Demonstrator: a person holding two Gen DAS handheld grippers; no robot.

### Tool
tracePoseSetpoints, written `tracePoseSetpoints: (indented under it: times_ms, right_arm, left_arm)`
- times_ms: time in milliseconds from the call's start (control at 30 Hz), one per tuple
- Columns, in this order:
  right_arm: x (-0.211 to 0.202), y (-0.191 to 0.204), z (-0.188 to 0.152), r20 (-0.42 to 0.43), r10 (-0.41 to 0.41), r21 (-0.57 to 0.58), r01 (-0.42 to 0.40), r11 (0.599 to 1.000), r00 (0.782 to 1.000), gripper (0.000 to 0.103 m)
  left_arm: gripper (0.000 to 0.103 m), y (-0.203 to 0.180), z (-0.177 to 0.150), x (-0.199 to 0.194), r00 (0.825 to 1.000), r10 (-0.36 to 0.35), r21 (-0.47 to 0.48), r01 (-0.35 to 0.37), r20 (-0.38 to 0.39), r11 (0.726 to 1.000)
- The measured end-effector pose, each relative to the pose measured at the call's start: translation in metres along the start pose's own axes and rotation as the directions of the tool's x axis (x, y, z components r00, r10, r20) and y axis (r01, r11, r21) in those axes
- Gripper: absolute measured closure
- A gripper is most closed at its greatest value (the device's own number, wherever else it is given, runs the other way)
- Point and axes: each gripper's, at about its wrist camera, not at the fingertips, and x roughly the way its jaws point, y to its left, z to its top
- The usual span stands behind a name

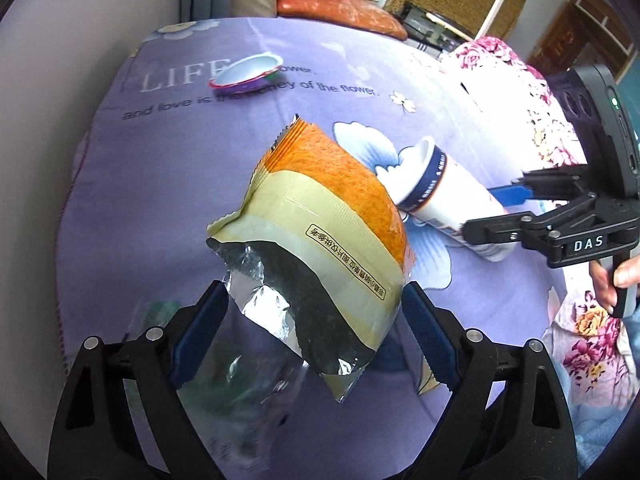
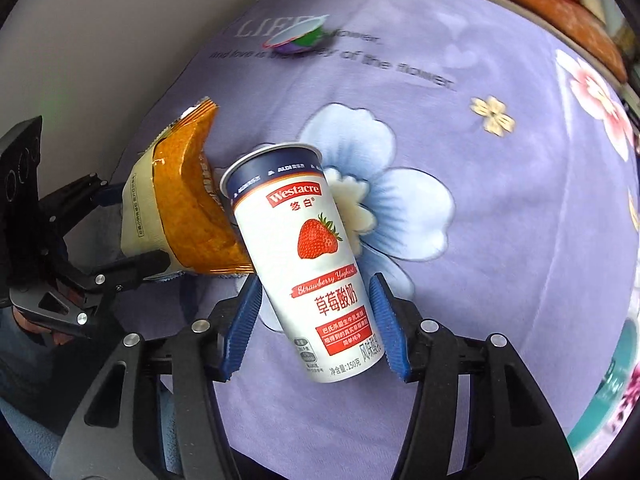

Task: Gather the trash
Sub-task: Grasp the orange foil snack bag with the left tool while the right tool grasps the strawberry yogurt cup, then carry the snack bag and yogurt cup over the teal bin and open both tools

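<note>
An orange and beige snack wrapper [image 1: 320, 232] with a torn silver end sits between the fingers of my left gripper [image 1: 316, 300], whose jaws close on its sides; it also shows in the right wrist view [image 2: 188, 208]. A white strawberry yoghurt cup [image 2: 312, 264] lies tilted between the blue pads of my right gripper [image 2: 316, 320], which touch its sides; it also shows in the left wrist view [image 1: 440, 196]. A small purple and white yoghurt pot [image 1: 248, 74] lies farther back on the cloth; it also shows in the right wrist view [image 2: 298, 38].
A purple flowered blanket [image 1: 160, 184] covers the surface. A floral quilt [image 1: 540, 128] lies to the right. An orange cushion [image 1: 336, 8] and clutter stand at the back. A wall runs along the left.
</note>
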Motion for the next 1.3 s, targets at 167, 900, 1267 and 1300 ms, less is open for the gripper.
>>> tracePoseSetpoints:
  times_ms: [167,900,1267,1300]
  right_arm:
    - [-0.012,-0.037,-0.017,0.011,0.011,0.1,-0.012,0.995,1.0,0.05]
    - [-0.028,-0.072,-0.032,0.15,0.054,0.191,-0.083,0.978,0.987,0.053]
    - [-0.079,-0.123,-0.068,0.265,0.036,0.314,-0.122,0.942,0.964,0.053]
    - [-0.085,-0.128,-0.073,0.28,0.034,0.324,-0.127,0.937,0.959,0.053]
  left_arm:
    - [0.014,-0.011,0.009,0.013,1.0,-0.006,-0.021,0.005,-0.01,1.0]
    - [0.091,-0.065,0.042,0.007,0.997,0.056,0.009,-0.056,0.048,0.998]
    - [0.091,-0.117,0.057,0.007,0.998,0.005,0.052,-0.008,0.068,0.999]
    - [0.091,-0.124,0.059,0.008,0.998,-0.001,0.059,-0.003,0.067,0.998]
